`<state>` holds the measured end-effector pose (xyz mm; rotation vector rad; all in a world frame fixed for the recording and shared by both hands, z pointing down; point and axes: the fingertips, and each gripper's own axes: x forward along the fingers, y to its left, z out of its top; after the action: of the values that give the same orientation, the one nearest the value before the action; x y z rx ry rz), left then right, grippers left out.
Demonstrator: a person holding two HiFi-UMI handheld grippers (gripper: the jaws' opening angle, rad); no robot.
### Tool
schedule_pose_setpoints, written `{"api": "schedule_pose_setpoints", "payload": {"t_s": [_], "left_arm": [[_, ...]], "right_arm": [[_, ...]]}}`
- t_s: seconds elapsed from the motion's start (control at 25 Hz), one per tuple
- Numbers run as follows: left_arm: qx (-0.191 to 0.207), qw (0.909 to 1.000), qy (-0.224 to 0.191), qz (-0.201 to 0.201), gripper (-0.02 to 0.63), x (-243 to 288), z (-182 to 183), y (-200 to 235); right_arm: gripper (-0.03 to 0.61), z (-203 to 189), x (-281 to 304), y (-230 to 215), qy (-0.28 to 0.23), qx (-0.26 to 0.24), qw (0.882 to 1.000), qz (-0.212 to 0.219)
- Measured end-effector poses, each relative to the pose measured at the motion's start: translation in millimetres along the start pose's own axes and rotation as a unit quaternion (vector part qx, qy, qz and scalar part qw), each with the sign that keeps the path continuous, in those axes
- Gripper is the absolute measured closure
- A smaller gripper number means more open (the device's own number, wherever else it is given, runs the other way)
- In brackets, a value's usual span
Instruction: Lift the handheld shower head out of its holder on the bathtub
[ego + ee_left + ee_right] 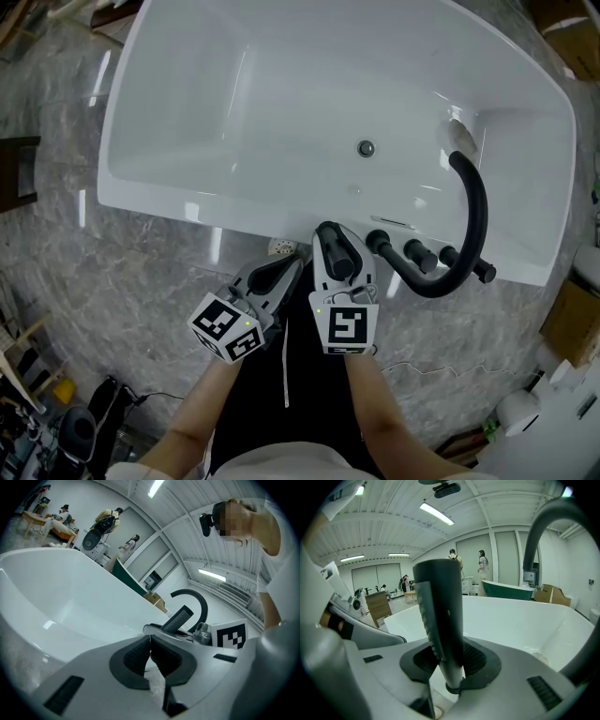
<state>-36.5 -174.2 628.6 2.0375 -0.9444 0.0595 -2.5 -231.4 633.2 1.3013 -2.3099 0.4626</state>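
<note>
The black handheld shower head (334, 255) stands upright at the near rim of the white bathtub (159, 199). My right gripper (337, 236) is shut on it. In the right gripper view its handle (440, 616) rises between the pads, which press on both sides, and my right gripper (449, 660) grips it low down, just above a dark ring at its base. My left gripper (281, 272) hovers just left of it, shut with nothing held. In the left gripper view the pads of my left gripper (150, 644) meet, and the shower head's ribbed face (178, 619) shows beyond them.
A black arched spout (473, 216) and black knobs (417, 253) stand on the rim to the right of the shower head. The drain (366, 148) lies in the tub floor. Grey marble floor surrounds the tub, with cardboard boxes (572, 323) at the right. People stand far off in the room.
</note>
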Motion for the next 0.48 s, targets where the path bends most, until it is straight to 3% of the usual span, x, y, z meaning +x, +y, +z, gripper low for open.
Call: {"api": "schedule_pose_setpoints", "payload": {"t_s": [0.48], "left_arm": [[0.029, 0.9995, -0.002, -0.009, 0.601, -10.4, 18.8, -20.9]], "right_arm": [[0.460, 28.8, -19.3, 4.5, -0.020, 0.003, 1.000, 0.006]]}}
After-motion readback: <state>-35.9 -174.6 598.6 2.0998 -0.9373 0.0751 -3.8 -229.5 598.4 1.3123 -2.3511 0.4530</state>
